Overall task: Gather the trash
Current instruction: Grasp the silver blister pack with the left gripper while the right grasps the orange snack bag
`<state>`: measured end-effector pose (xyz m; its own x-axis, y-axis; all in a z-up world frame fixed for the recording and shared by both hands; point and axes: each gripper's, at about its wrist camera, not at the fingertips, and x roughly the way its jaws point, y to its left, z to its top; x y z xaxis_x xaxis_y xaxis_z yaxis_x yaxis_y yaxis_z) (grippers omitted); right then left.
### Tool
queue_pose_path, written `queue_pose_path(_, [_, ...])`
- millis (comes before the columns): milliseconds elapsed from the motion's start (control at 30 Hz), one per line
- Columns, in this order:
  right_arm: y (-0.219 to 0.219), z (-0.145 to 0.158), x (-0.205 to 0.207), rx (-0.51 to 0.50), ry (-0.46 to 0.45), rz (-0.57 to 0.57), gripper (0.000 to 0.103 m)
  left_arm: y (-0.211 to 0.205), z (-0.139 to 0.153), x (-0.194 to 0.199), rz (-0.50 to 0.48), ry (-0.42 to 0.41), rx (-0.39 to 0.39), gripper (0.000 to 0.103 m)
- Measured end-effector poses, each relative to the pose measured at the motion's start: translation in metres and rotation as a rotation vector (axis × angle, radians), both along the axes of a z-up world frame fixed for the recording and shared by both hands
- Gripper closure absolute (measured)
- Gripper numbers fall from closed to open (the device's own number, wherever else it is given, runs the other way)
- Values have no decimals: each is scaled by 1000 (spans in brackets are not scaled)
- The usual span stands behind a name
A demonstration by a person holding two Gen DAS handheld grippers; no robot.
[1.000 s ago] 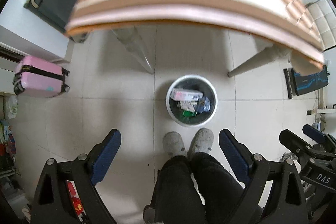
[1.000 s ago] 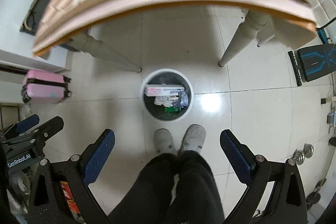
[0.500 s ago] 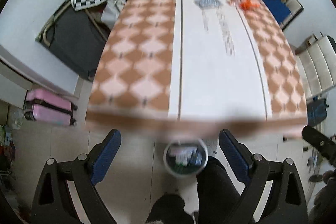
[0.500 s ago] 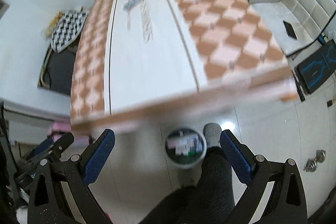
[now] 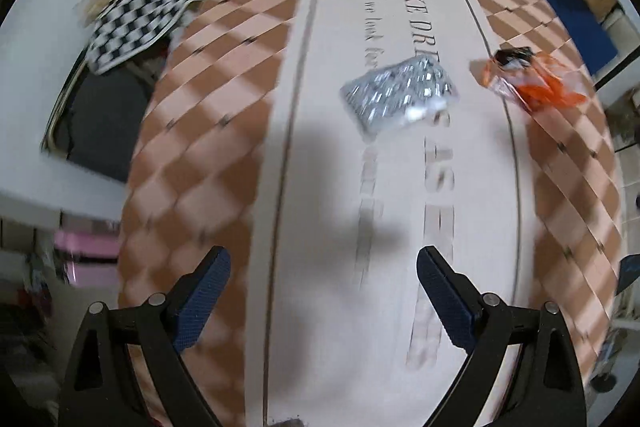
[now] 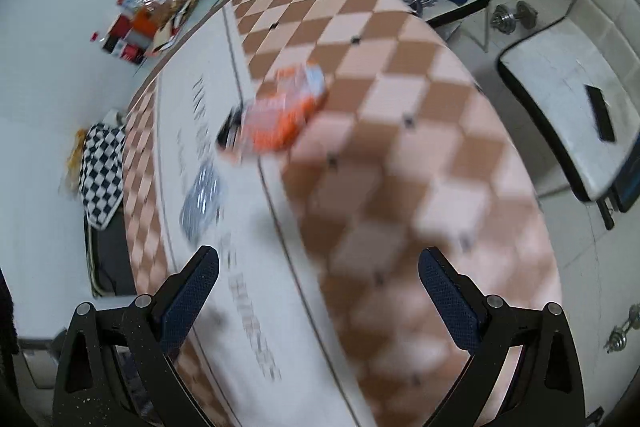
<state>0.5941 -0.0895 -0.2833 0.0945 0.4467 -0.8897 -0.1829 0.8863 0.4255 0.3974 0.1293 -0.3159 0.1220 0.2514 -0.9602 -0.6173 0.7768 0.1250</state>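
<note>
Nearest the cameras, the left gripper [image 5: 322, 269] and the right gripper [image 6: 318, 269] both hung above the worktop [image 5: 332, 307] with their fingers [image 5: 202, 297] spread wide, holding and touching nothing. Beyond them, on the pale lettered strip of the worktop, lay a crinkled silver wrapper [image 5: 400, 93], roughly ahead of the left gripper. Just past it, near the strip's edge line, lay an orange wrapper [image 5: 532, 81] with a dark end, in line with the right gripper. At the far end stood a clutter of bottles and boxes [image 6: 160, 11].

Both views were smeared by motion, so the main risk looked like a misjudged approach: coming down fast on thin, light film could push a wrapper along the smooth surface instead of trapping it. Pinching only a corner of the crinkled foil might let it slip free on the way to the bin.
</note>
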Motion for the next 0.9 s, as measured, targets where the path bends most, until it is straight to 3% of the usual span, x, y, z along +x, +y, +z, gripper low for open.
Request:
queue_pose_path(267, [64,-57,103,42,91,-37,4,32,-41,92,-205,80,-6,8])
queue_pose_path(367, [80,-76,119,78,142,-37,32,36,-47,112,-312,111,2,8])
queue_pose_path(433, [90,-80,123,84,139,-20,67,36,-51,122,-386,129,-6,8])
queue_pose_path(500, [95,-77,124,92,115,-7,78,34,-54,132,-469,145,-14,8])
queue_pose_path(633, [98,-72,129,103,85,-9,80,25,-68,145,-621,204,-69,7])
queue_pose_path(800, [101,-71,136,78,76,11,81,29,-71,147,-647,190,-142,9])
queue_pose_path(900, [101,-71,137,74,71,16,81,31,-69,142,-639,156,-191,27])
